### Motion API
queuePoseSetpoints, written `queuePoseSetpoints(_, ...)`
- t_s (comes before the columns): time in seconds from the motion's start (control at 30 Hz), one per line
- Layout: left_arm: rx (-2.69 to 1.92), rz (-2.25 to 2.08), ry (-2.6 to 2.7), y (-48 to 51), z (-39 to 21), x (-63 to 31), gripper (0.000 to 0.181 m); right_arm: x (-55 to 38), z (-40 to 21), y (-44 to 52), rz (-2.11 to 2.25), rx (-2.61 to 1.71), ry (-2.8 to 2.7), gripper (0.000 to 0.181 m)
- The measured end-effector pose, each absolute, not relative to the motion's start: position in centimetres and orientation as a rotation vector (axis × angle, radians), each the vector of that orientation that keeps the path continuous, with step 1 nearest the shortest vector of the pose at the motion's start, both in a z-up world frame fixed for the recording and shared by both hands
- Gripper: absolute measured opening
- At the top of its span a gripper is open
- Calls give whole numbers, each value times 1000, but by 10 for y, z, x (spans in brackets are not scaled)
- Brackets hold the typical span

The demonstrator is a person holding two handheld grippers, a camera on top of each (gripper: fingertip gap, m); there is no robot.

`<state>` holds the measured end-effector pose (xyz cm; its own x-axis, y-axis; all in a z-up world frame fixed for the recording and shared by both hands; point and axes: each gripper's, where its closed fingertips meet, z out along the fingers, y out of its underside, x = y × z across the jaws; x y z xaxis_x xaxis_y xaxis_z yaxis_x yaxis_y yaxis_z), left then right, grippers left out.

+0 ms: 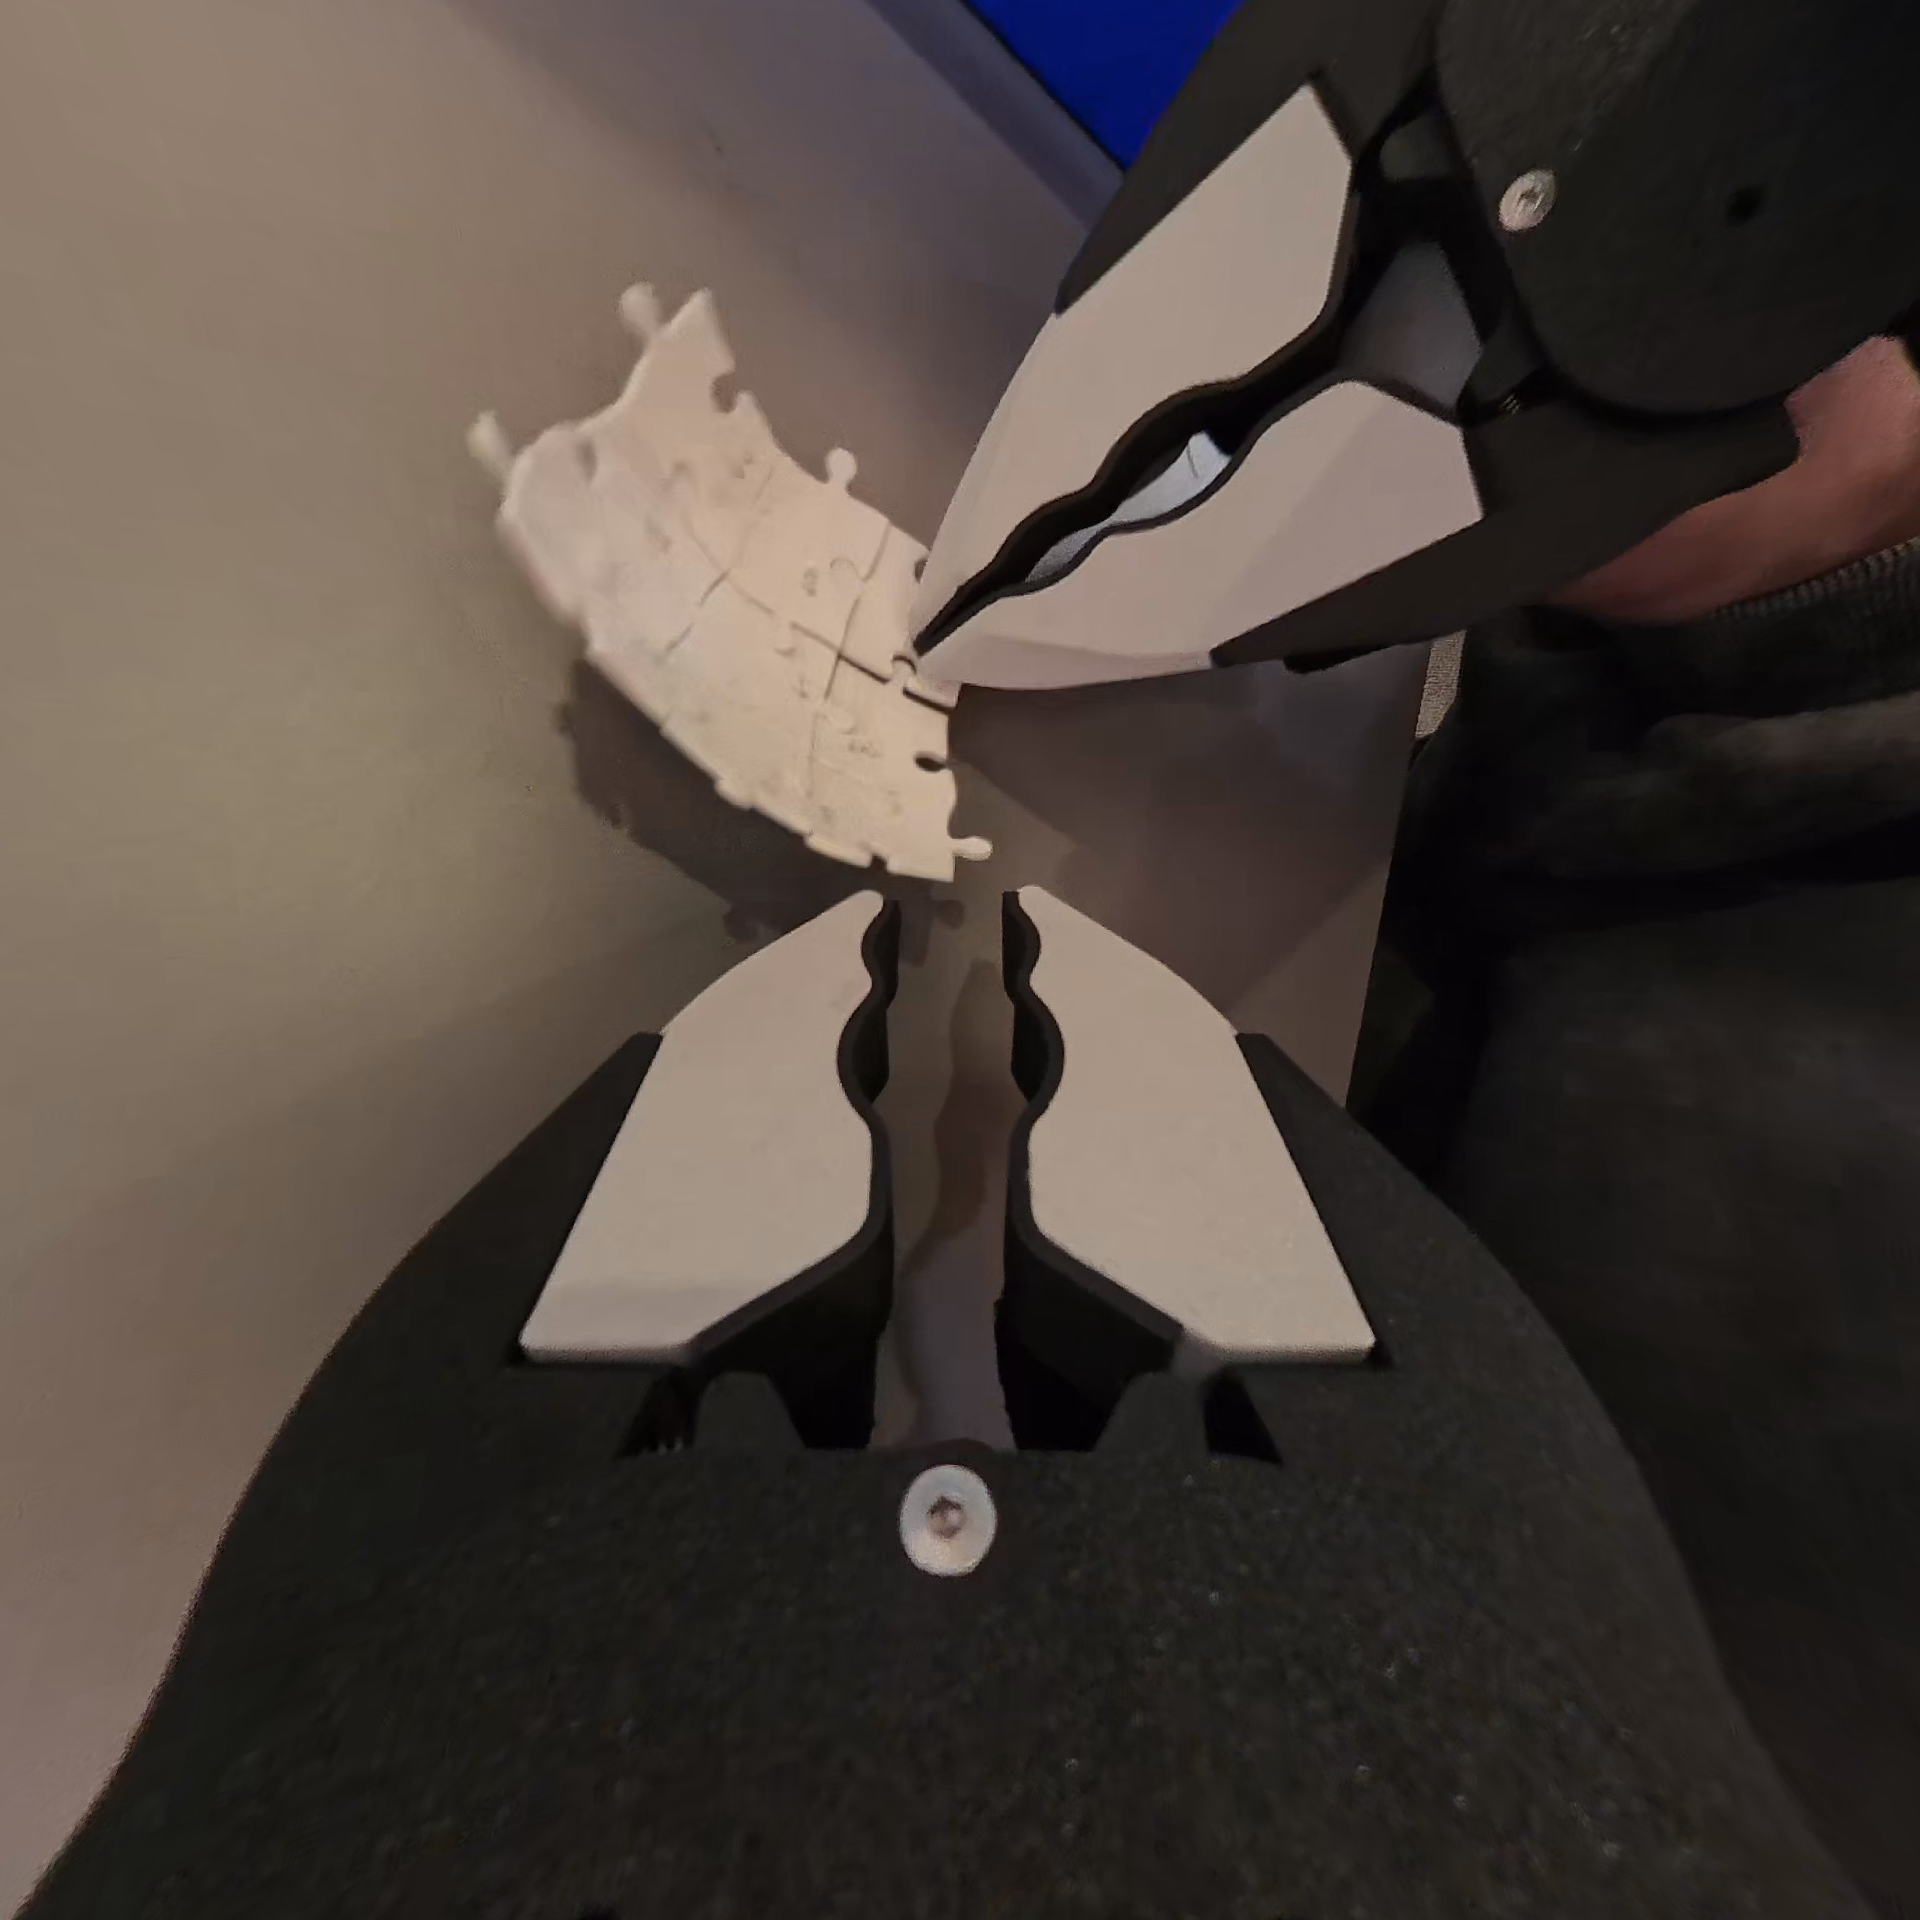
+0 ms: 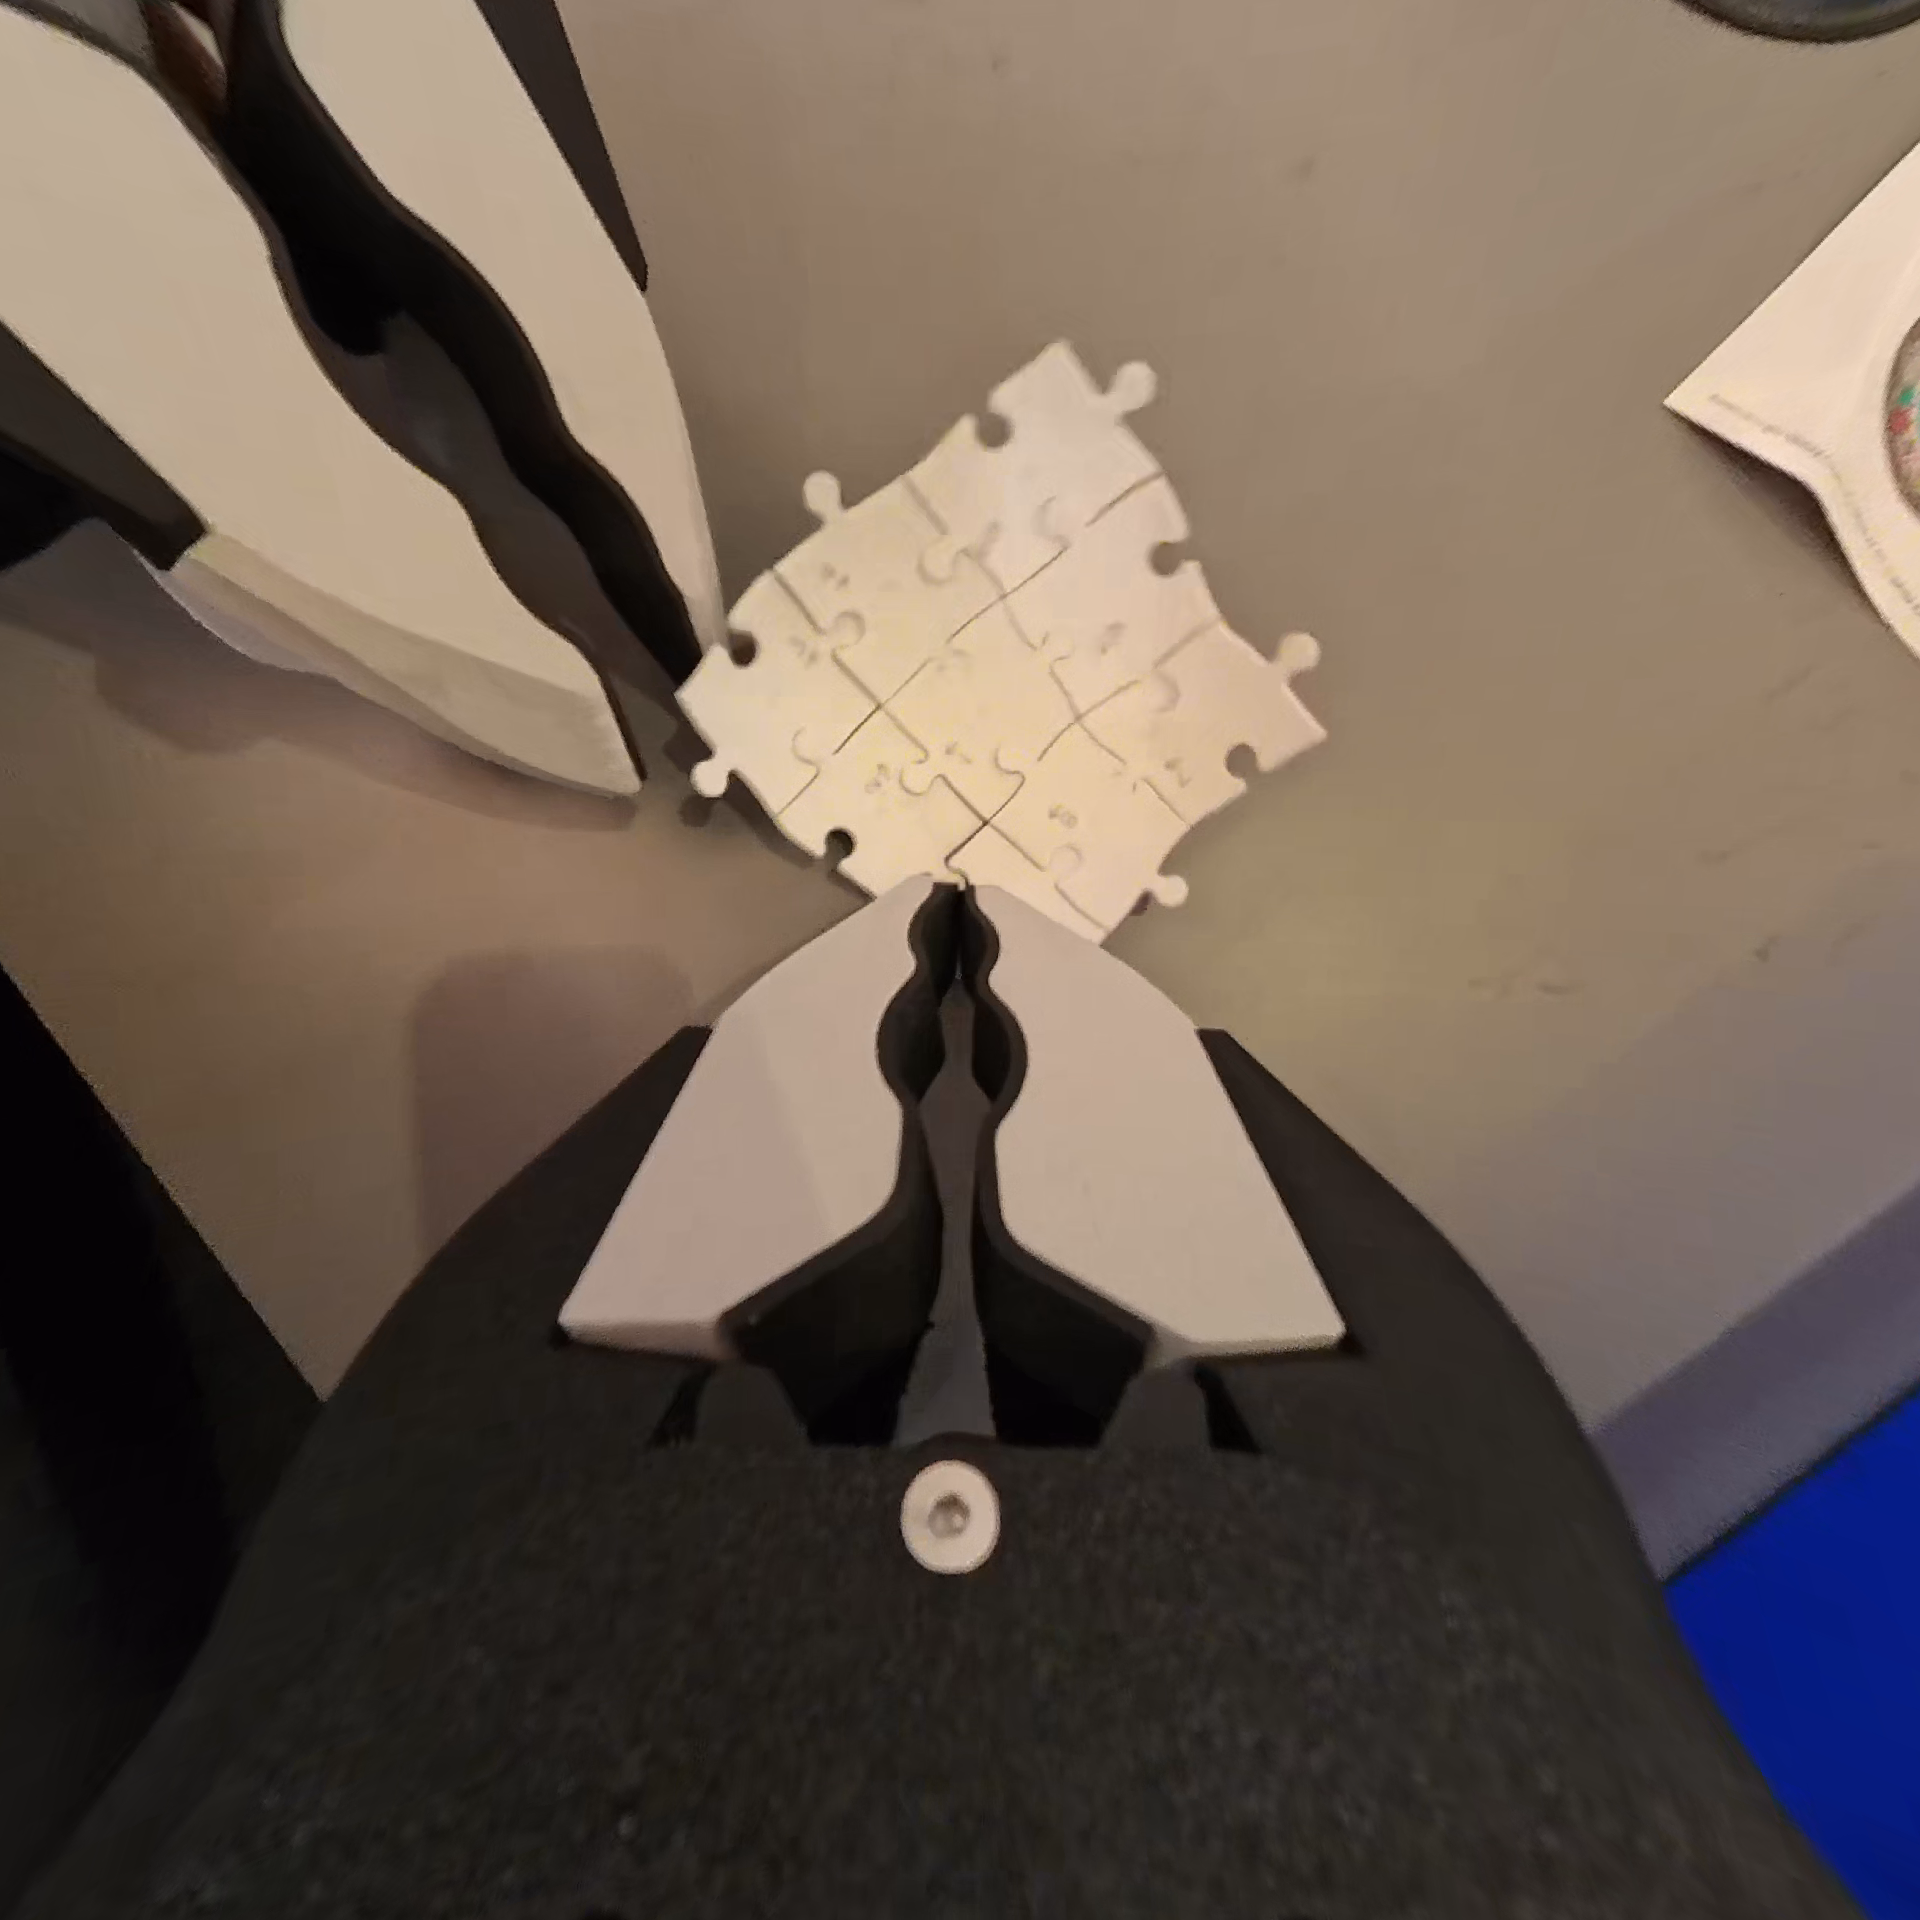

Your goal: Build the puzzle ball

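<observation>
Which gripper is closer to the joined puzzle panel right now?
Right. The right gripper is shut with its tips against the puzzle panel at its near edge. The left gripper is open, just short of another edge, apparently not touching.

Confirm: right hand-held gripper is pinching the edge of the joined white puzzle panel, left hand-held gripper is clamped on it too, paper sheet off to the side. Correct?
Not quite. The left hand-held gripper is open: in the left wrist view its fingers stand apart just short of the puzzle panel, holding nothing. The rest stands: the right hand-held gripper is shut on the panel's edge, and the paper sheet lies off to the side.
</observation>
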<state>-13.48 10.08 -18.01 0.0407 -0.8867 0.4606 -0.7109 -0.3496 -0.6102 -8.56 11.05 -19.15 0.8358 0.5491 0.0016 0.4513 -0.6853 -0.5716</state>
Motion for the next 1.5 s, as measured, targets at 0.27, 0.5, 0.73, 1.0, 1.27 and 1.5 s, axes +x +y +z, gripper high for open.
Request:
queuePoseSetpoints(0.27,-2097,-1158,1672,102,-184,-135,19,-87,-195,108,171,-2452,-751,1)
queuePoseSetpoints(0.5,-2078,-1269,1590,112,-171,-130,23,-87,-194,109,203,-2476,-720,0)
queuePoseSetpoints(0.73,-2071,-1253,1608,109,-171,-124,22,-85,-194,112,175,-2499,-725,0)
queuePoseSetpoints(1.0,-2089,-1230,1638,105,-176,-122,21,-87,-194,116,193,-2506,-714,0)
queuePoseSetpoints(1.27,-2093,-1246,1642,103,-177,-119,21,-87,-192,120,186,-2505,-710,0)
queuePoseSetpoints(1.5,-2088,-1233,1670,99,-179,-117,21,-86,-192,122,209,-2516,-700,0)
